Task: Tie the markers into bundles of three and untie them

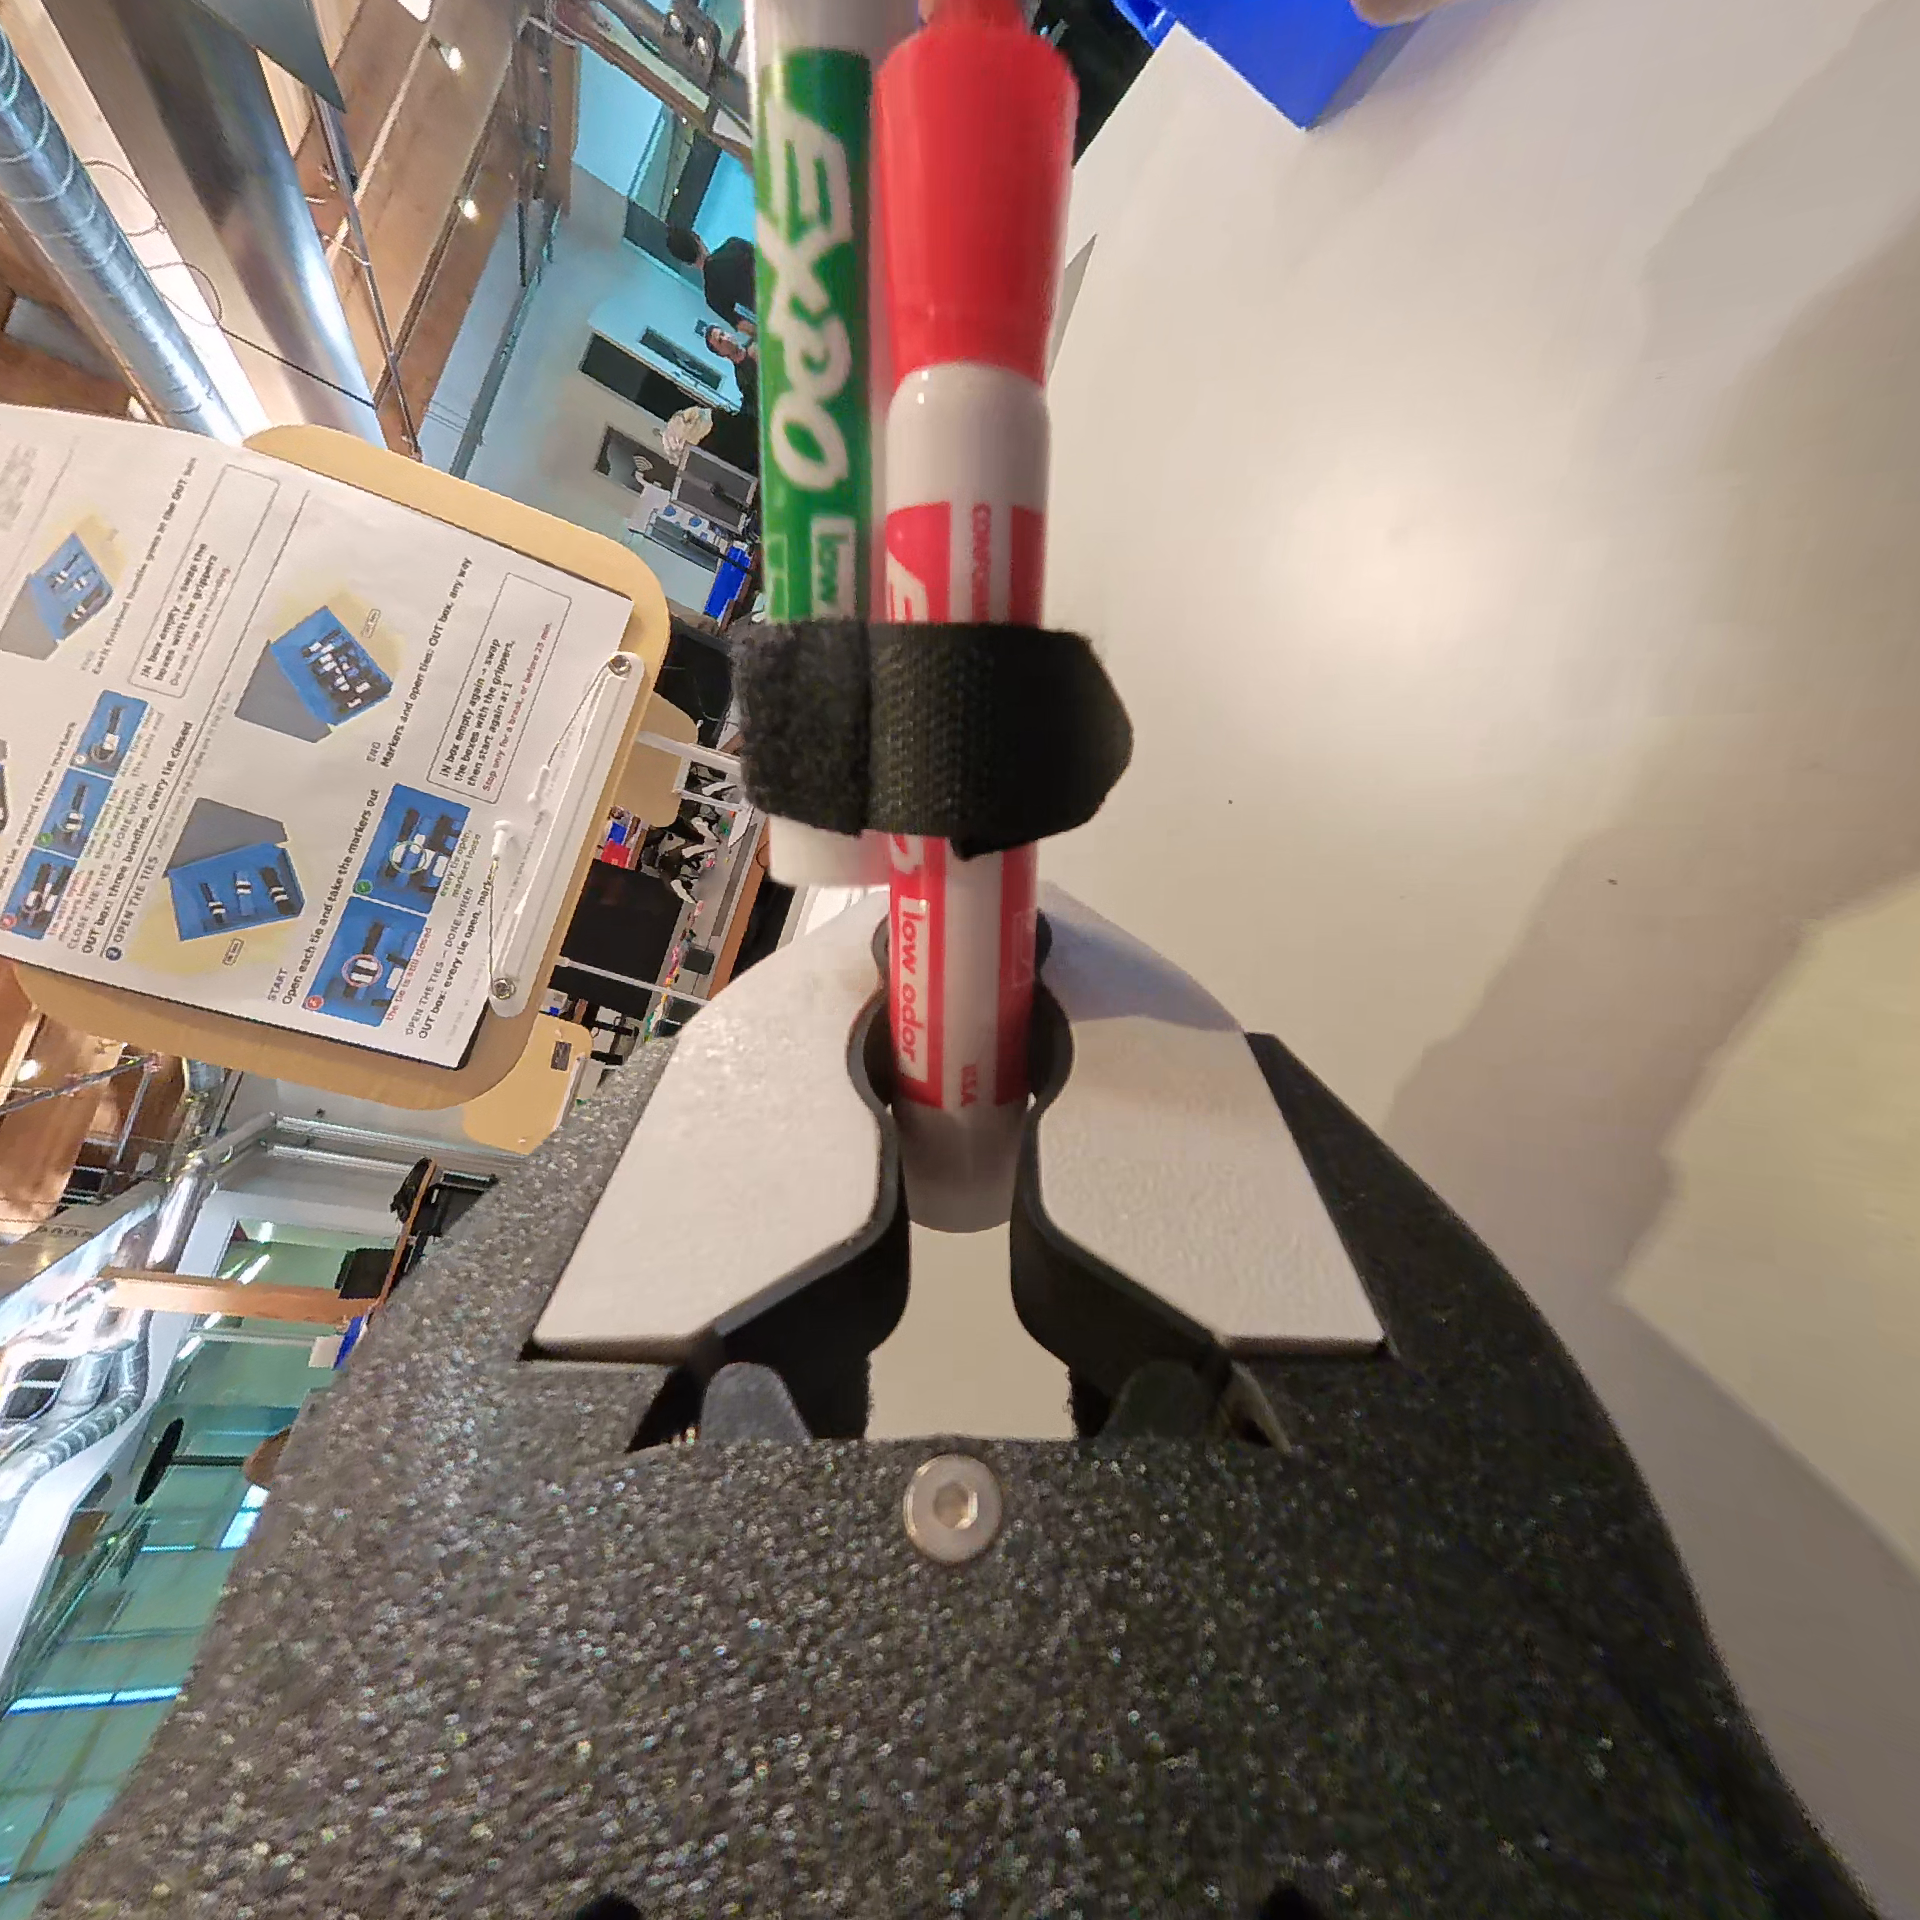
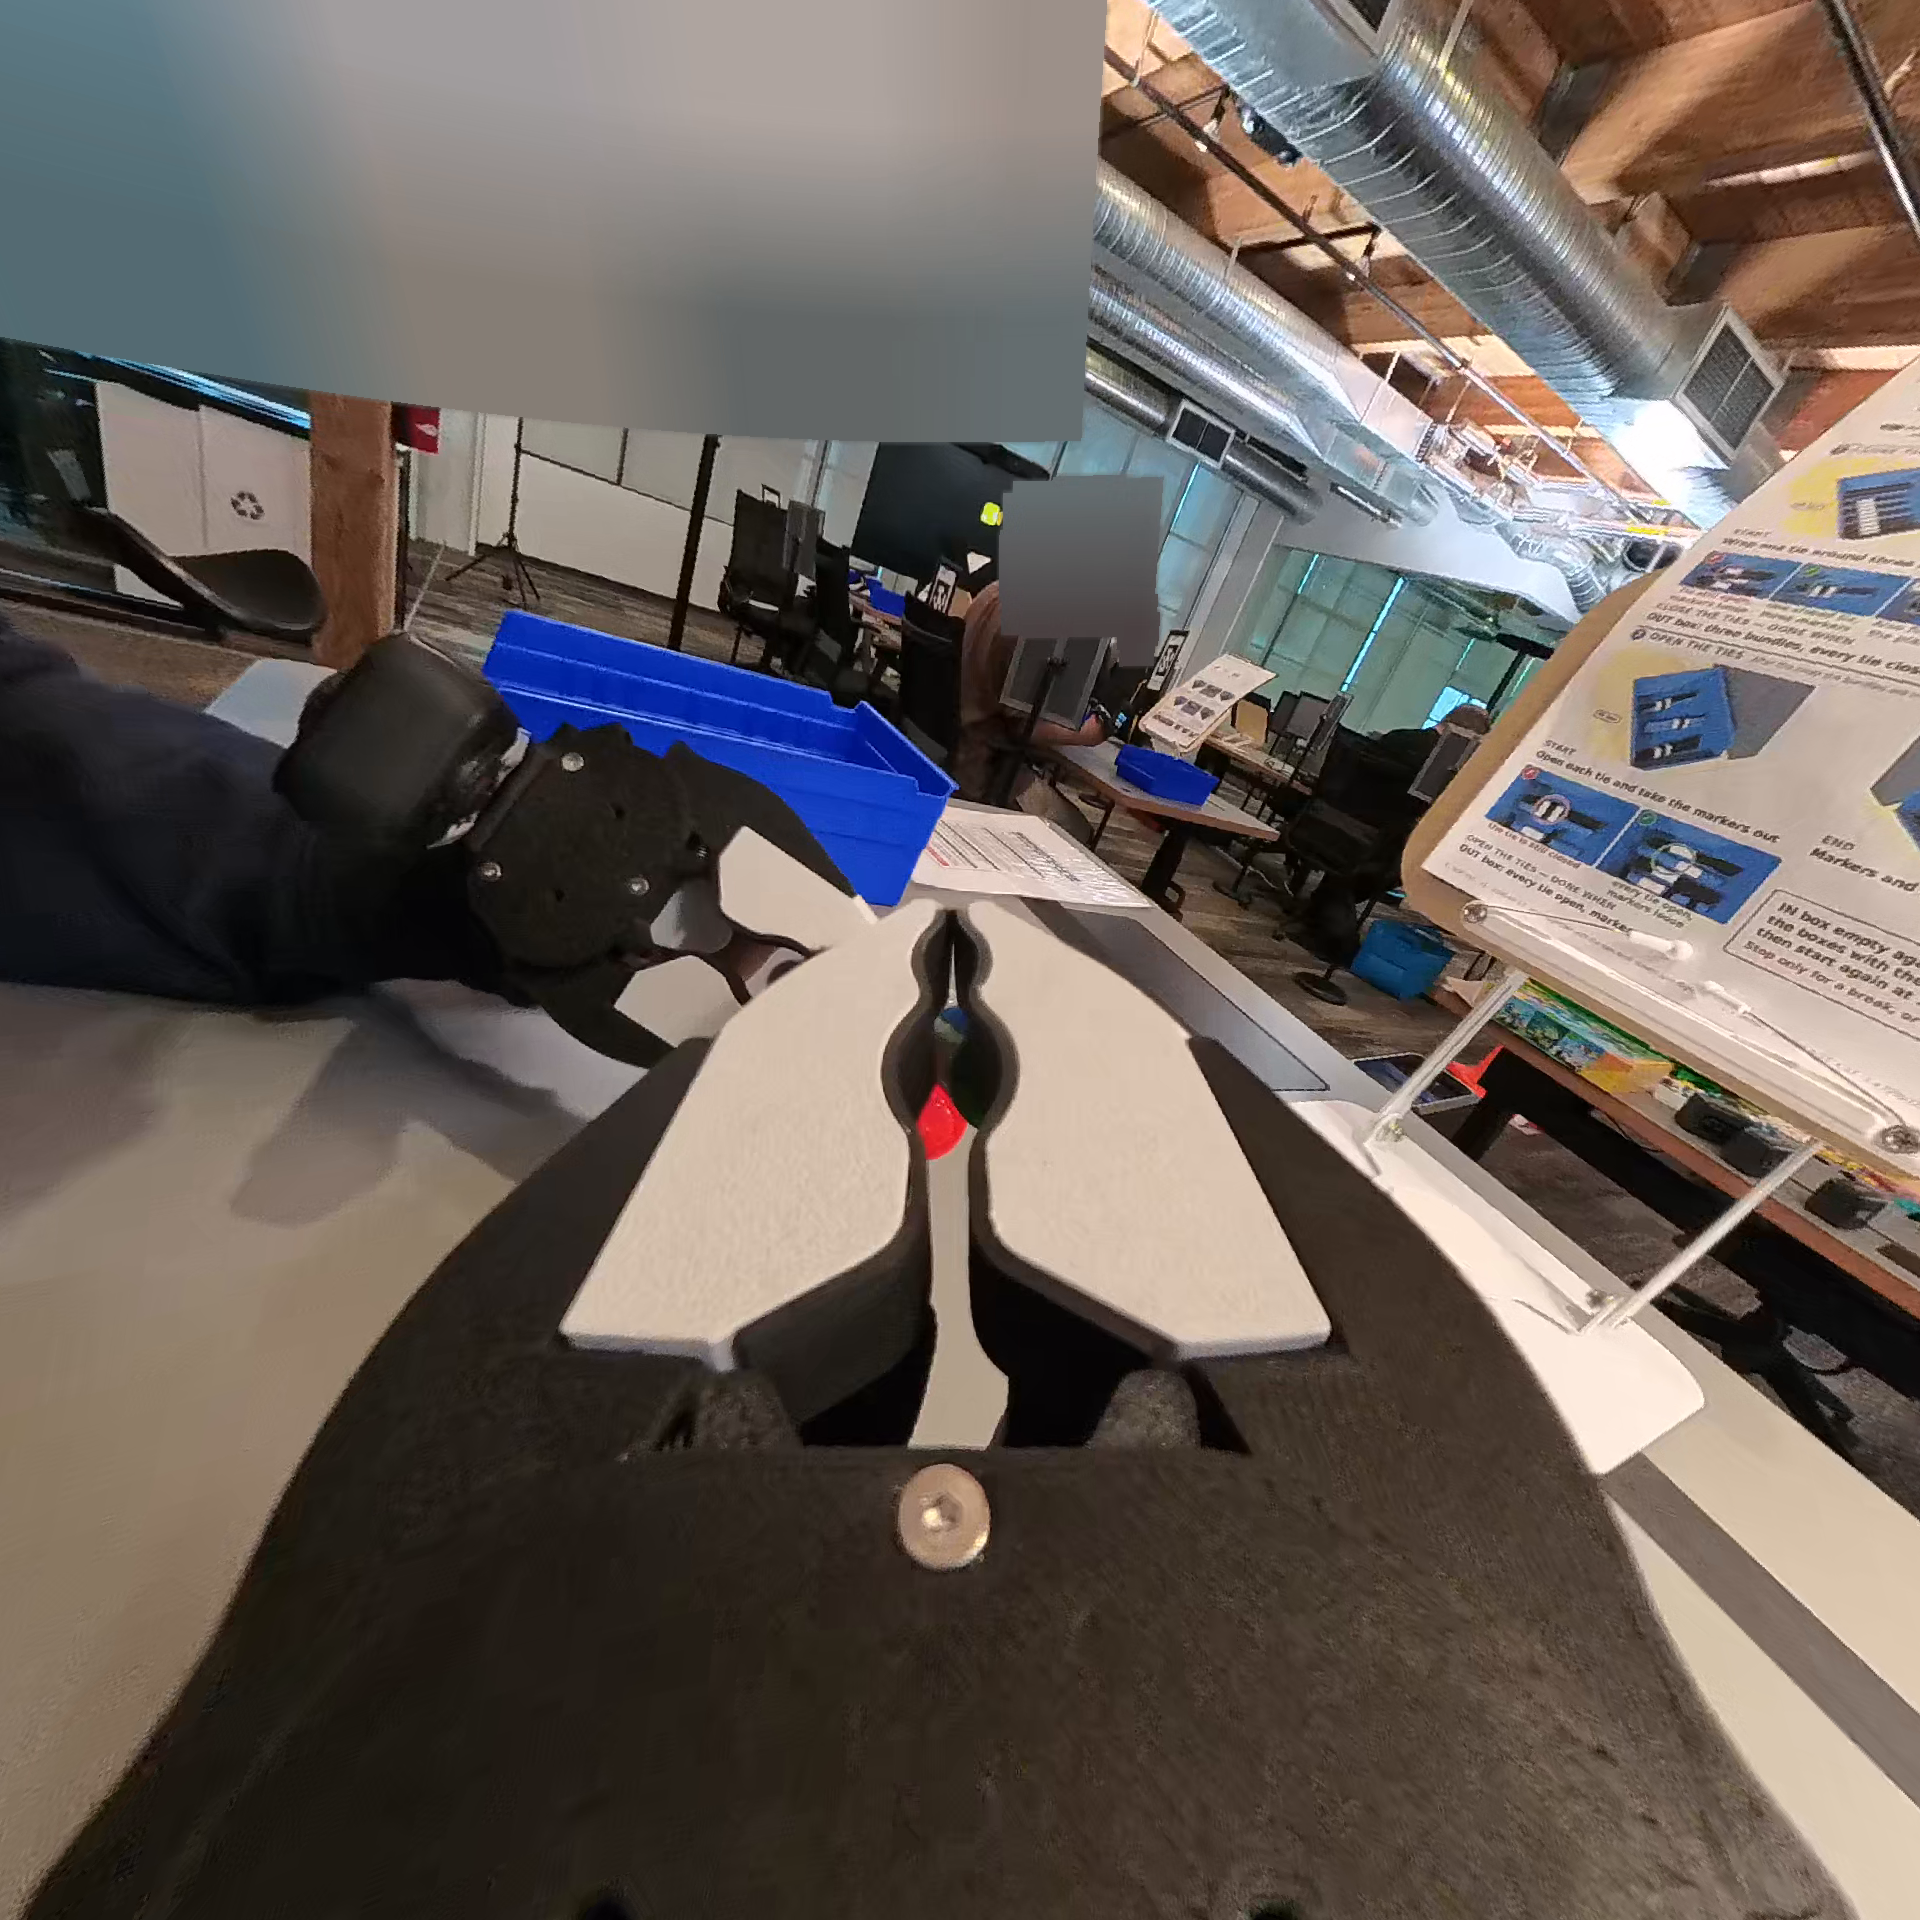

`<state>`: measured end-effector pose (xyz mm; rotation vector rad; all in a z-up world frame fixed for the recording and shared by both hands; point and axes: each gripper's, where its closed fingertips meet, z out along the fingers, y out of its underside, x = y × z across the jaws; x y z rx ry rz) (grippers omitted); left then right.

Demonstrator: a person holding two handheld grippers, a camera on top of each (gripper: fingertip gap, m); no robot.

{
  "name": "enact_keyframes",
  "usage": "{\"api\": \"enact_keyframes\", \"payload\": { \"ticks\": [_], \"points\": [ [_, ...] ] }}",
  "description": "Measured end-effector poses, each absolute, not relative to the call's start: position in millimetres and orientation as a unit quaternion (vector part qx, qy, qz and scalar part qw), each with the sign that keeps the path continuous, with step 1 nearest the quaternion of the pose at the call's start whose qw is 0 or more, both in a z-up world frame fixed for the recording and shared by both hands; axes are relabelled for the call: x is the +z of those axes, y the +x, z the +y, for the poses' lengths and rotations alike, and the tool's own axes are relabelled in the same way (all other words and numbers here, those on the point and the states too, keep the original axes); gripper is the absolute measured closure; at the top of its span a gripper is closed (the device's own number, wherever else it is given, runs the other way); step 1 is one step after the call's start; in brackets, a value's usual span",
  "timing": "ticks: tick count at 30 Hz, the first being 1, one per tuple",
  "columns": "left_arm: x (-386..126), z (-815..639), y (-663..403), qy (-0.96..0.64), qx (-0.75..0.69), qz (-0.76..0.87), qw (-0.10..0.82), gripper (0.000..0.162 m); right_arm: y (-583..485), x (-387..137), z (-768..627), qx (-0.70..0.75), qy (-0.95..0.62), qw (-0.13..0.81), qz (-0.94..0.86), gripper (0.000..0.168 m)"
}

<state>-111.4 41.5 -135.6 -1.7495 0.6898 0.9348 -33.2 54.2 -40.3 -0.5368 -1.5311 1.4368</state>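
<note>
Clamped in my left gripper, red marker must stay steady while my nearly-closed right gripper peels the black tie.

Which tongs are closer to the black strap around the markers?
Left. The left tongs are clamped on the red marker just below the black strap. The right tongs sit at the markers' capped far ends, the strap unseen in their view.

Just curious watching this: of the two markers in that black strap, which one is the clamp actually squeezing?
The red marker. Its white end sits between the left gripper's fingers, while the green marker beside it ends above them, held only by the black strap.
</note>
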Motion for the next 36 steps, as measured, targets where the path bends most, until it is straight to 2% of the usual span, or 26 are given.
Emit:
{"api": "enact_keyframes", "payload": {
  "ticks": [10,14,19,21,24,36],
  "points": [
    [-139,43,-108,-0.733,0.361,0.281,0.504,0.143,-40,-46,51,0.582,-0.239,0.462,-0.625,0.164],
    [-144,45,-108,-0.748,0.330,0.262,0.513,0.143,-37,-39,60,0.595,-0.243,0.466,-0.608,0.143],
    [-141,43,-116,-0.750,0.346,0.249,0.506,0.143,-48,-53,73,0.617,-0.309,0.409,-0.598,0.119],
    [-142,42,-117,-0.751,0.347,0.249,0.503,0.143,-49,-57,75,0.616,-0.317,0.411,-0.593,0.119],
    [-144,43,-116,-0.753,0.346,0.253,0.500,0.143,-48,-58,73,0.608,-0.307,0.430,-0.593,0.128],
    [-150,43,-108,-0.766,0.313,0.256,0.499,0.143,-49,-70,64,0.594,-0.294,0.436,-0.609,0.128]
  ]
}}
